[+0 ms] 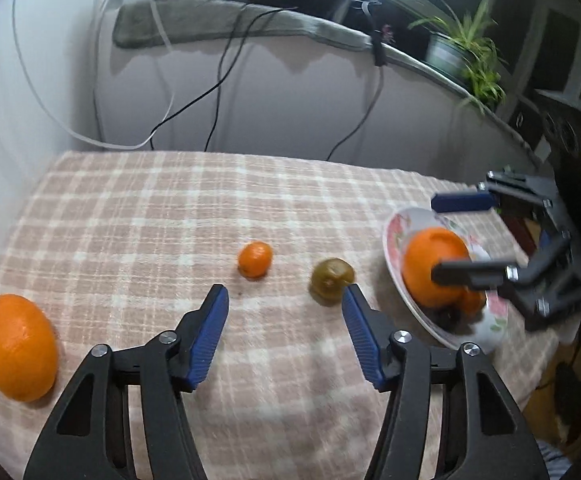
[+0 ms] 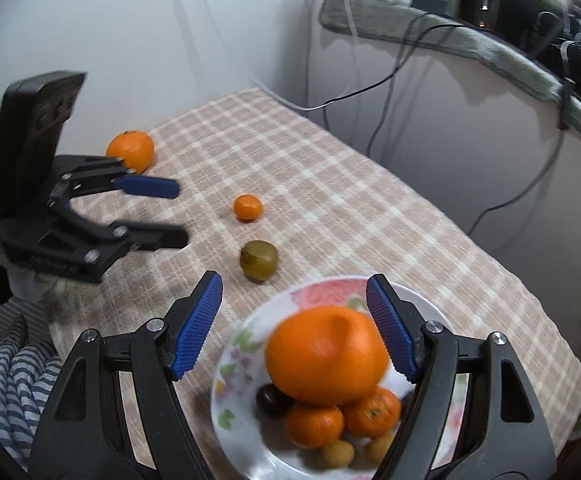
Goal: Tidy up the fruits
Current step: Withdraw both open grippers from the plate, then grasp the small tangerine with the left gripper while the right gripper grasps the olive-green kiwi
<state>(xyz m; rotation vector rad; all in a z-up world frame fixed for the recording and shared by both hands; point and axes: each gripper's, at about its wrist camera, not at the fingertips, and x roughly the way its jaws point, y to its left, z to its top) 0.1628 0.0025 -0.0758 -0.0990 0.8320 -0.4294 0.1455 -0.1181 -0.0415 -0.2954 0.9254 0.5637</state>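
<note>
Left wrist view first, going from left to right. A big orange (image 1: 16, 347) sits on the checked cloth (image 1: 138, 216) at the far left. The left gripper (image 1: 285, 296) hangs over the cloth with its jaws apart, and nothing is between them. Past its blue fingers (image 1: 210, 336) lies a small orange (image 1: 254, 265). Next comes a kiwi (image 1: 331, 281), just beside the tip of the finger on the right side. Then there is a flowered plate (image 1: 396, 232) with a large orange (image 1: 434, 268) piled on top of smaller fruit. The right gripper (image 1: 446, 236) reaches in from the right edge, over the plate. One of its fingers is above the plate's far rim and the other crosses in front of the large orange. A green plant (image 1: 466, 52) stands on the ledge at the back.

Right wrist view next. A striped sleeve (image 2: 14, 384) shows in the lower left corner. Above it the left gripper (image 2: 178, 212) points across the cloth (image 2: 370, 208), jaws apart, empty. The big orange (image 2: 132, 150) is behind it. In the middle lie the small orange (image 2: 247, 207) and, nearer, the kiwi (image 2: 258, 260), a little apart. The right gripper (image 2: 294, 292) hangs above the plate (image 2: 330, 292) with its jaws wide apart. The large orange (image 2: 326, 354) sits between and below them, but the fingers (image 2: 196, 332) do not press on it. Two little oranges (image 2: 314, 424), a dark fruit (image 2: 272, 400) and small yellow fruits (image 2: 338, 454) lie under it on the plate.
</note>
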